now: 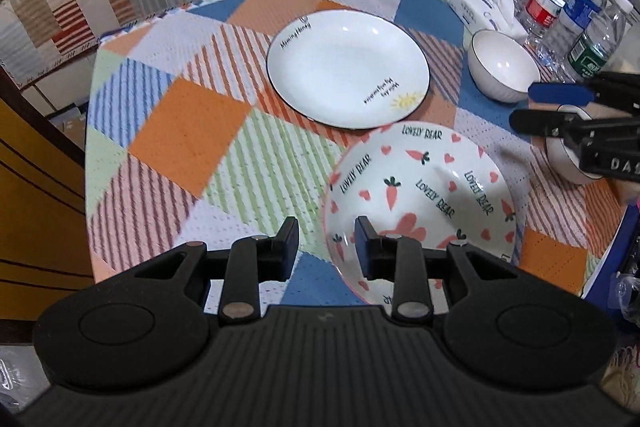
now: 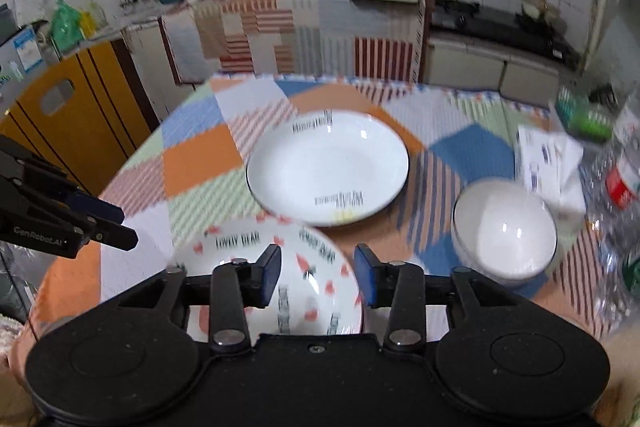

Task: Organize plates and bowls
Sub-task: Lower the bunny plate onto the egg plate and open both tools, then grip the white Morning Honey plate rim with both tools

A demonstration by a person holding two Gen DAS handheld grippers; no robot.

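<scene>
I read "LOVELY BEAR" on the carrot plate (image 1: 420, 207) at five o'clock, "Morning Honey" on the white plate (image 1: 348, 67) at centre. My left gripper (image 1: 327, 247) straddles the carrot plate's rim, unclenched; my right gripper (image 2: 316, 273) hangs released.

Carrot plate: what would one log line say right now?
left gripper: open, over carrot plate rim | right gripper: open above it | white plate, white bowl: on tablecloth
</scene>
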